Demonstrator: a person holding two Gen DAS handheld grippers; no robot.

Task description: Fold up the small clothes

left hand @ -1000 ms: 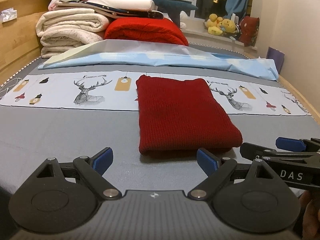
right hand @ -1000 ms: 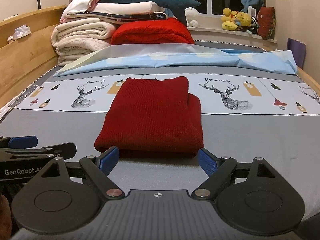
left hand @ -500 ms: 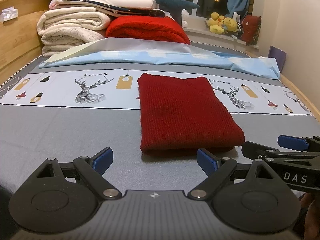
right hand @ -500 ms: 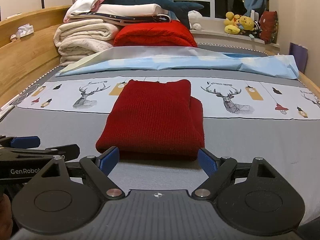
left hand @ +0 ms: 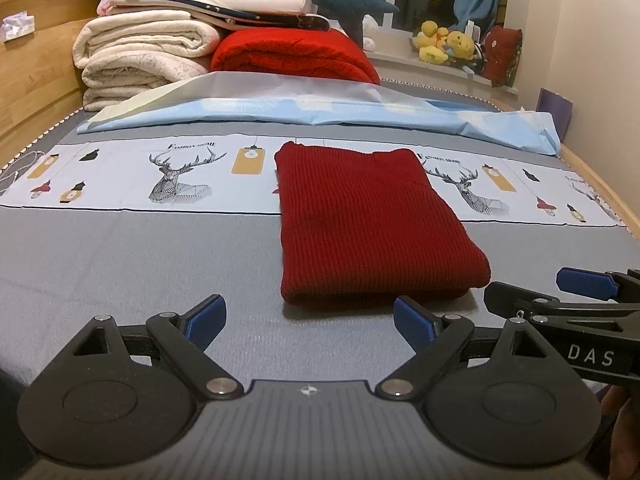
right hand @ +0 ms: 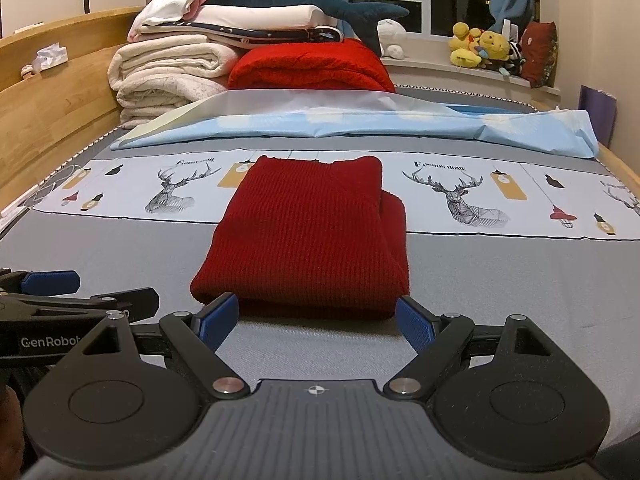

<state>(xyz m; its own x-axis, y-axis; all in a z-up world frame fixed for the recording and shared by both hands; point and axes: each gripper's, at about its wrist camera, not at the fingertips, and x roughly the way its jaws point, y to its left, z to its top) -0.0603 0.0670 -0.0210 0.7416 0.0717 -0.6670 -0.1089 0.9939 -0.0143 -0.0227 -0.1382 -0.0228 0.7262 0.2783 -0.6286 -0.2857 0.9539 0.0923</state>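
Observation:
A dark red knitted sweater [left hand: 372,224] lies folded into a neat rectangle on the grey bed; it also shows in the right wrist view [right hand: 308,240]. My left gripper [left hand: 310,322] is open and empty, just short of the sweater's near edge, toward its left corner. My right gripper [right hand: 318,320] is open and empty, its blue fingertips [right hand: 414,324] flanking the sweater's near edge without holding it. The right gripper [left hand: 576,300] shows from the side in the left wrist view, and the left gripper [right hand: 60,292] in the right wrist view.
A deer-print cloth strip [left hand: 120,180] runs across the bed under the sweater's far end. A light blue sheet [left hand: 320,108] lies behind it. Stacked cream blankets [left hand: 140,60] and a red blanket [left hand: 292,56] sit at the back. A wooden bed rail [right hand: 52,112] runs along the left.
Both cameras have tilted or lifted slightly, so the scene sits a little lower in view. The sweater has not moved and both grippers stay open.

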